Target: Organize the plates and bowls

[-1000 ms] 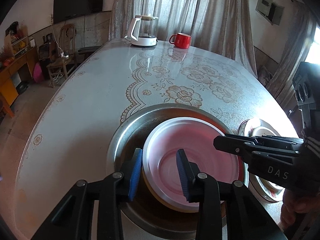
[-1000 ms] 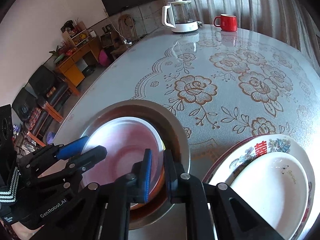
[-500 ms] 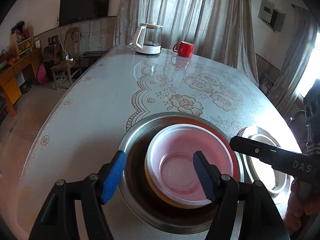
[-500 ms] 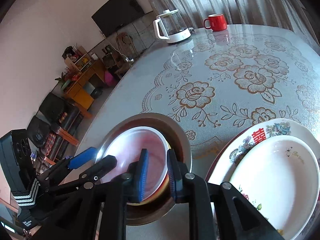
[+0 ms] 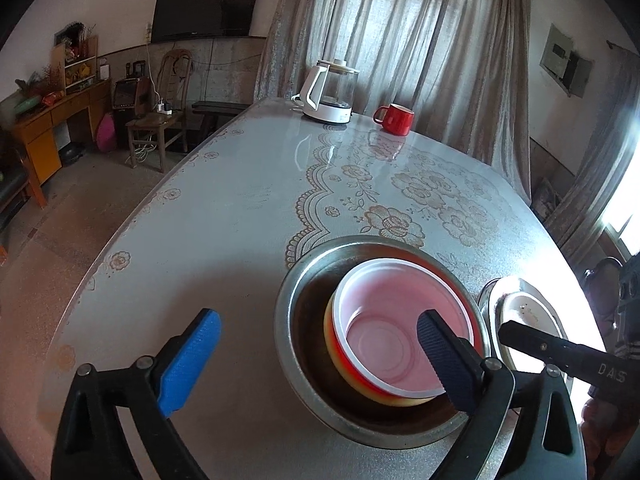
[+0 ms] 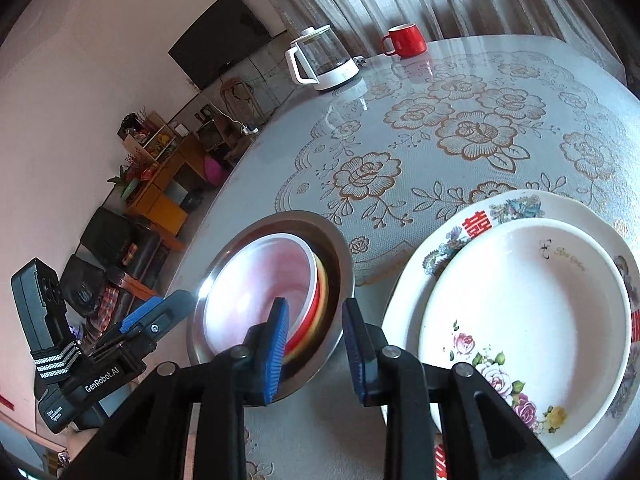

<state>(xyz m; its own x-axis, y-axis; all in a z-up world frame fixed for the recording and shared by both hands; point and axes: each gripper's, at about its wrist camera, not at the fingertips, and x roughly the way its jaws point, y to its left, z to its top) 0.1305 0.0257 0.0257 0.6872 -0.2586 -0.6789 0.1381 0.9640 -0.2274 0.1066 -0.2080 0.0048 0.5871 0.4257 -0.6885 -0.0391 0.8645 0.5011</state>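
Note:
A steel basin [image 5: 304, 312] [image 6: 344, 280] sits near the table's front edge and holds a stack of bowls, topmost a red bowl with a white inside [image 5: 400, 320] [image 6: 260, 280], over a yellow one [image 5: 332, 344]. To its right a white plate [image 6: 520, 320] lies on a flowered plate [image 6: 480, 224]; both show partly in the left wrist view [image 5: 524, 312]. My left gripper [image 5: 316, 356] is wide open and empty above the basin's near rim. My right gripper [image 6: 316, 344] is open and empty, raised above the basin's right rim.
A glass kettle on a white base [image 5: 328, 96] [image 6: 324, 60] and a red mug [image 5: 394, 120] [image 6: 404, 40] stand at the table's far end. The lace-patterned tablecloth [image 5: 400, 184] covers the table. A chair [image 5: 160, 120] and cabinet [image 5: 44, 128] stand off to the left.
My left gripper let go of the bowl's rim, opened wide and drew back and up. My right gripper opened from nearly shut and rose away from the basin.

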